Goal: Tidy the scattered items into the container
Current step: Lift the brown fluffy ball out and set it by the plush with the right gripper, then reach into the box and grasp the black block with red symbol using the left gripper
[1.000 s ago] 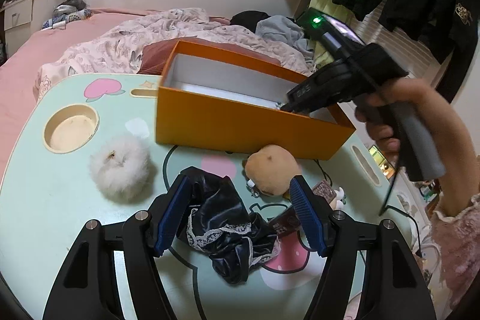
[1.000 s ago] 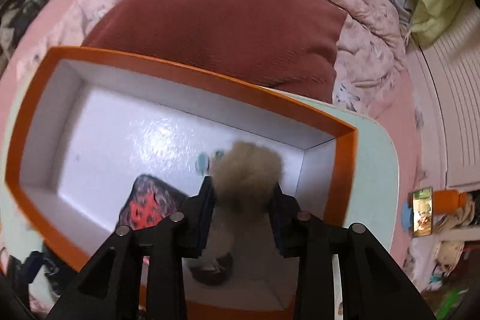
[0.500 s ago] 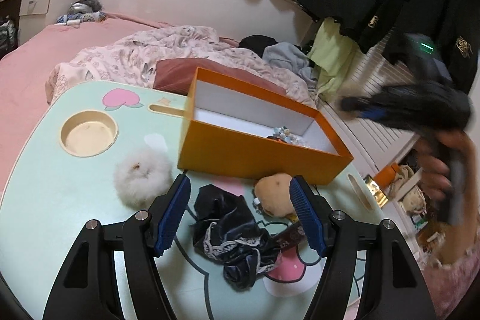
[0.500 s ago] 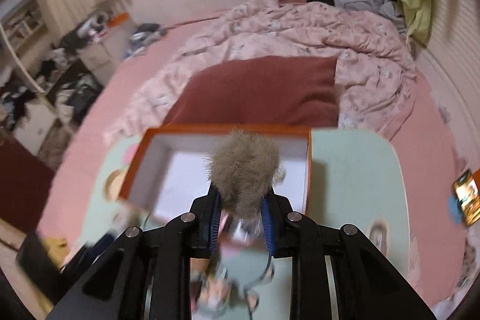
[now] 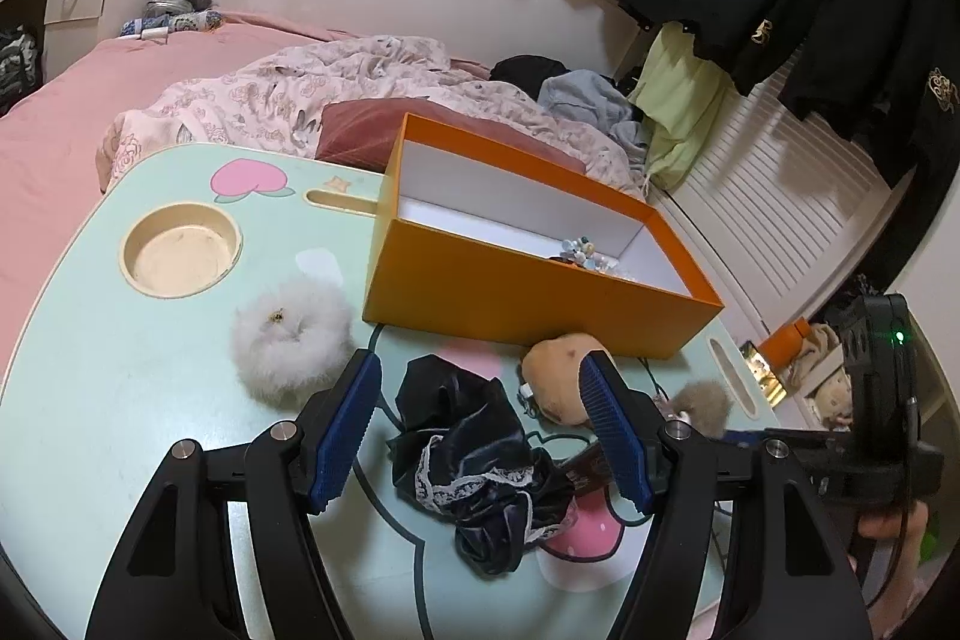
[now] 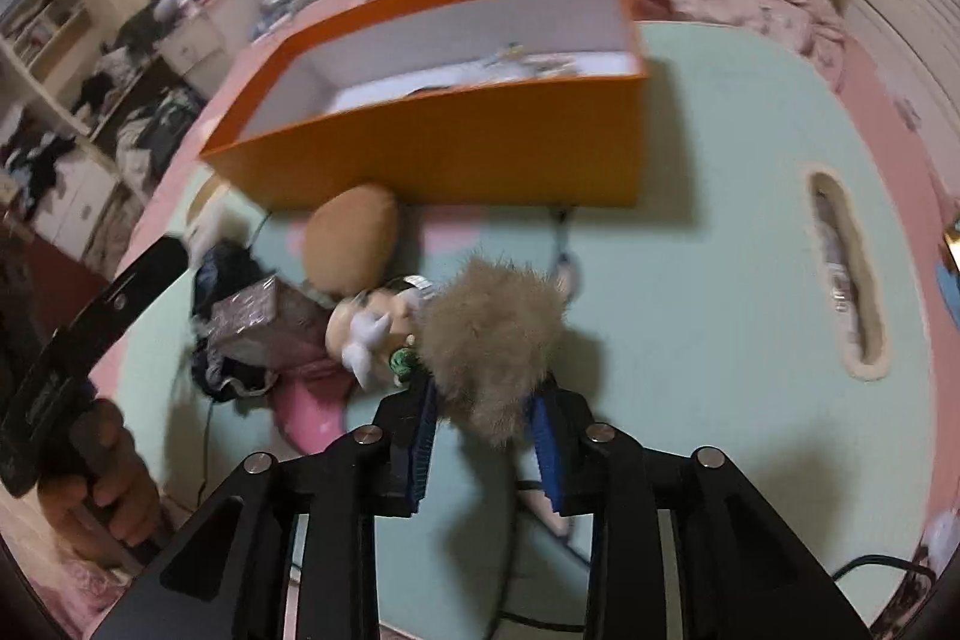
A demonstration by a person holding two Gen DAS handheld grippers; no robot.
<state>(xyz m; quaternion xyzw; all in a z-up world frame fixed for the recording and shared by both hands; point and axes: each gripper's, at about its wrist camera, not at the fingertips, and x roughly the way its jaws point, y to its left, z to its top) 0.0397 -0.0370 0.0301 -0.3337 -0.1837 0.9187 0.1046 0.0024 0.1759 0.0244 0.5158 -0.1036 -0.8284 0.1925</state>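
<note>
The orange box (image 5: 516,286) stands on the mint table (image 5: 120,376), white inside, with small trinkets (image 5: 579,249) at its right end. My left gripper (image 5: 480,430) is open above a black lacy cloth (image 5: 480,454). A white fluffy pompom (image 5: 288,337) lies to its left, a tan plush (image 5: 555,370) to its right. My right gripper (image 6: 486,433) is shut on a brown fur pompom (image 6: 495,334), low over the table in front of the box (image 6: 456,148). The pompom also shows in the left wrist view (image 5: 702,400).
A small doll figure (image 6: 372,325) and a glittery packet (image 6: 258,322) lie beside the tan plush (image 6: 354,235). The table has a round cup recess (image 5: 180,250) and a slot (image 6: 846,274). A bed with a pink quilt (image 5: 336,82) lies behind.
My right gripper has come out of the box with the brown pompom still held and dropped low to the table in front of it. My left gripper has pulled back slightly.
</note>
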